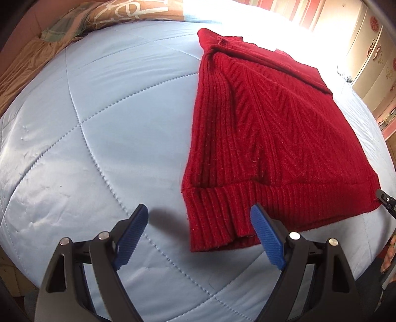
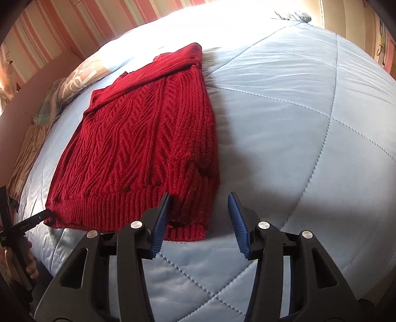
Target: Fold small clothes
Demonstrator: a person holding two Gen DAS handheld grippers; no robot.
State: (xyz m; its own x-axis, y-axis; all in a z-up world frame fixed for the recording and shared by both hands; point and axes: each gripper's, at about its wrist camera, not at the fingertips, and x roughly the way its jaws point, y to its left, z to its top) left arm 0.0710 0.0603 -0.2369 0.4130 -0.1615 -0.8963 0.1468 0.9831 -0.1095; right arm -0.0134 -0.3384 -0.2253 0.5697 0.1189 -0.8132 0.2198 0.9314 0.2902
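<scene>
A red knitted sweater (image 1: 267, 133) lies flat on a light blue quilted bedspread (image 1: 99, 138), sleeves folded in, ribbed hem nearest me. My left gripper (image 1: 198, 218) is open and empty, its jaws either side of the hem's near left corner, just above the quilt. In the right wrist view the sweater (image 2: 138, 138) lies left of centre on the bedspread (image 2: 284, 123). My right gripper (image 2: 199, 205) is open and empty around the hem's near right corner. The left gripper's tip (image 2: 32, 220) shows by the hem's left corner; the right gripper's tip (image 1: 386, 200) shows at the far right edge.
Patterned pillows (image 1: 104, 14) and a tan cover (image 1: 22, 64) lie at the head of the bed. A cream wardrobe (image 1: 371, 54) stands beyond the bed. A striped pink wall (image 2: 61, 29) is behind. Bright sunlight washes out the far quilt.
</scene>
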